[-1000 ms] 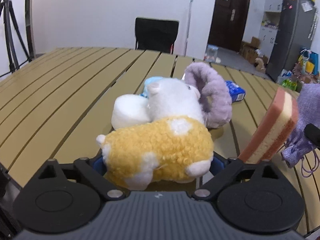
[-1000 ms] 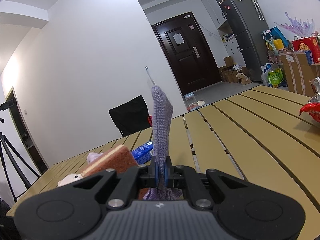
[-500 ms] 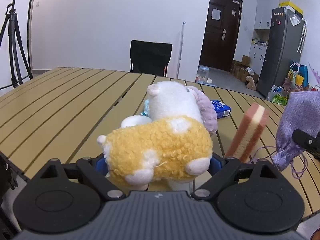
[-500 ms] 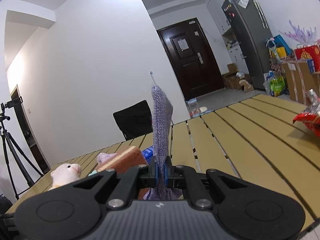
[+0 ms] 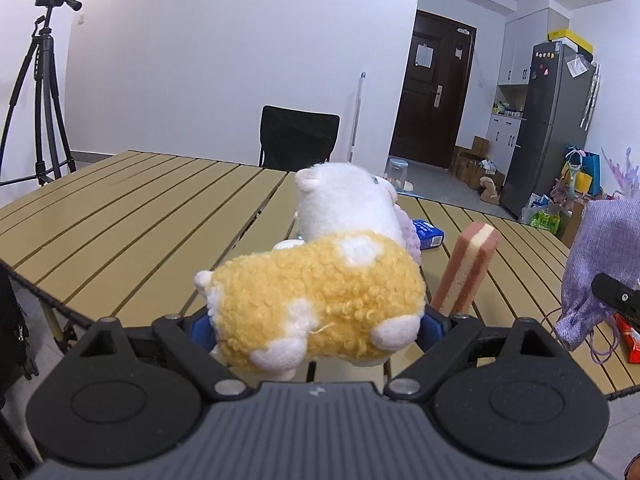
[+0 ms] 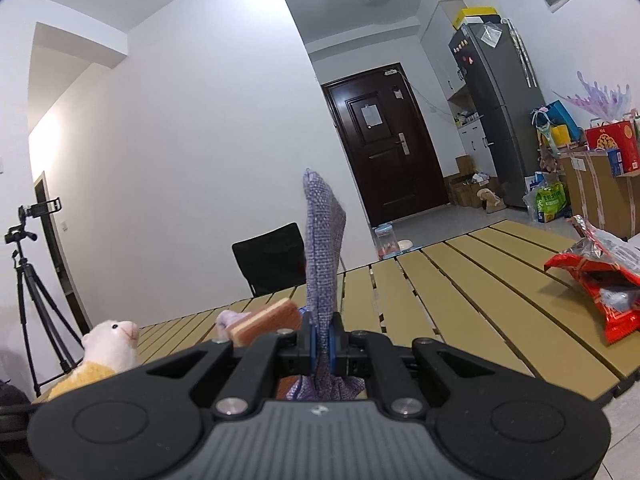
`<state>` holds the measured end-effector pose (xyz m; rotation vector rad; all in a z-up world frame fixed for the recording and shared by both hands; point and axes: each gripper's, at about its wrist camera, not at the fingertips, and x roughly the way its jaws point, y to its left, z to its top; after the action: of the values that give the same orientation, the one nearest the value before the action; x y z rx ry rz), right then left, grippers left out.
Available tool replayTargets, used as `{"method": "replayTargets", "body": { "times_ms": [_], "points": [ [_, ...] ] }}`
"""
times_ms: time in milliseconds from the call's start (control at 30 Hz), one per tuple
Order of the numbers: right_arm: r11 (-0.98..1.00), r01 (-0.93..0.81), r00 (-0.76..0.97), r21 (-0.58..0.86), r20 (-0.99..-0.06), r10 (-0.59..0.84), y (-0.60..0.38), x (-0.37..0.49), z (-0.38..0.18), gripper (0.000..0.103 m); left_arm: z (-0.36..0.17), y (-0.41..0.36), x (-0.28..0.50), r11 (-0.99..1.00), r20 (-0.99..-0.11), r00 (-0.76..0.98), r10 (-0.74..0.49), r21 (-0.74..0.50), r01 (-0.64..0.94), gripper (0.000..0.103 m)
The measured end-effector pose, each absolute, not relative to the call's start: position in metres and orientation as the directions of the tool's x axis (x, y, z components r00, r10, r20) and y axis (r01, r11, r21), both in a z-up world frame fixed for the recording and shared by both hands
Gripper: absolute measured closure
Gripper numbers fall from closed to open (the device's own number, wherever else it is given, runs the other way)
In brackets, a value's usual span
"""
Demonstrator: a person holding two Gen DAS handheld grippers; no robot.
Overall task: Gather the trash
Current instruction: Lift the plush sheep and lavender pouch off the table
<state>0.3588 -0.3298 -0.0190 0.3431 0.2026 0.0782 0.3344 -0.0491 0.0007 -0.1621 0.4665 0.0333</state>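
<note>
- Holding: left gripper point(image 5: 316, 322) has its jaws wide, clamped on yellow-and-white plush sheep point(image 5: 316, 304), raised above the slatted table point(image 5: 132, 220).
- Right gripper point(image 6: 325, 346) pinched together on purple cloth pouch point(image 6: 323, 268); pouch stands up ahead of the fingers.
- Pink-and-cream sponge point(image 5: 466, 268) just right of left gripper.
- Red snack wrapper point(image 6: 600, 280) on the table, far right of right gripper.
- Blue packet point(image 5: 428, 234) ahead of left gripper, behind the sheep.

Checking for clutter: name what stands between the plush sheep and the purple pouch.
In the left wrist view, a pink-and-cream sponge stands on edge between the plush sheep and the purple pouch.
</note>
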Motion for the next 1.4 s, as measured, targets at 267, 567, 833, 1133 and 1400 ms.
{"method": "replayTargets", "body": {
  "times_ms": [267,567,833,1133,1400],
  "points": [
    [0.947,-0.076,0.976,0.311,-0.172,0.135,-0.319,0.322,-0.019,0.097,0.006,-0.035,0.300,0.986,-0.434,0.901,-0.016,-0.157,-0.058,0.011],
    [0.964,-0.114,0.964,0.239,-0.207,0.165,-0.297,0.284,-0.029,0.097,0.007,-0.021,0.261,0.987,-0.420,0.907,-0.035,-0.159,-0.035,0.011],
    [0.971,-0.132,0.955,0.198,-0.236,0.178,-0.278,0.250,-0.039,0.097,0.001,-0.008,0.235,0.984,-0.437,0.899,-0.040,-0.174,-0.041,0.011],
    [0.974,-0.149,0.934,0.170,-0.300,0.195,-0.261,0.218,-0.058,0.097,-0.004,0.002,0.216,0.984,-0.458,0.888,-0.047,-0.175,-0.038,0.011],
    [0.975,-0.161,0.911,0.150,-0.357,0.205,-0.250,0.205,-0.069,0.097,-0.007,0.002,0.215,0.987,-0.495,0.868,-0.049,-0.155,-0.033,0.011]
  ]
}}
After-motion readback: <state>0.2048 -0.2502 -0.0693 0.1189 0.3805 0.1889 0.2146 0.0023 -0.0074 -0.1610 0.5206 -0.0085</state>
